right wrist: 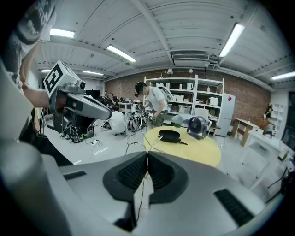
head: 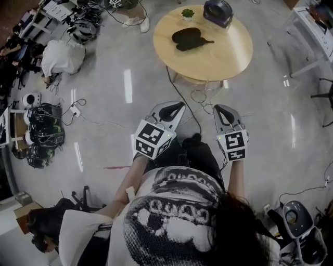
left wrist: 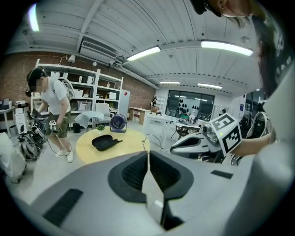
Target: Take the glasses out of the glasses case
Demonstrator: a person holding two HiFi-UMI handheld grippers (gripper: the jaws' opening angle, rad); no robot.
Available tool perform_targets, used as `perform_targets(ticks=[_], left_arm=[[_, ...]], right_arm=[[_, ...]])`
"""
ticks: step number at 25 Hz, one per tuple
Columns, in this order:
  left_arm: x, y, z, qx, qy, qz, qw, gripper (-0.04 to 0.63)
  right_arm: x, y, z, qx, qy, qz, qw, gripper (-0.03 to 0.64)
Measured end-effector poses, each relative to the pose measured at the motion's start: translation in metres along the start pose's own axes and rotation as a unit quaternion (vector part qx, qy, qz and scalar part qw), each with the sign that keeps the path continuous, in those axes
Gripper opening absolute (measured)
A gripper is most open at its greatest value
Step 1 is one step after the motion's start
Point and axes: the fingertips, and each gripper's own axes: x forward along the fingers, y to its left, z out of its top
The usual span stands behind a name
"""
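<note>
- Head view: the round wooden table stands ahead of the person, well clear of both grippers. The black glasses case lies on its far left part, with a small potted plant and a small fan at the table's far edge beyond it.
- The left gripper and right gripper hang side by side over the floor short of the table's near edge. A dark cable runs across the floor from under the table to between them. A white bag lies on the floor well left of the table.
- Left gripper view: the jaws are pressed together with nothing between them. The case lies on the table ahead, a person stands at the table's left, and the right gripper reaches in right of the table.
- Right gripper view: the jaws meet, empty. The case and the fan sit on the table ahead, with looped cable on the floor before the table.
</note>
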Motion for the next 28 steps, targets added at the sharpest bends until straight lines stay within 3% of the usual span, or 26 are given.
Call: perform_targets(ticks=[7,14,28], left_arm=[[-0.008,0.022,-0.002,0.014,0.011,-0.017,0.9997,0.021],[-0.024,0.049,-0.006,0.032,0.013,-0.057,0.9978,0.021],[-0.047,0.103,-0.012,0.045,-0.005,-0.105,0.9934,0.021]], right_arm=[[0.017,0.010,0.006,0.018,0.004,-0.008,1.000,0.005],[0.039,0.034,0.017,0.031,0.016,-0.024,0.999,0.003],[0.073,0.080,0.038,0.045,0.025,-0.057,0.997,0.003]])
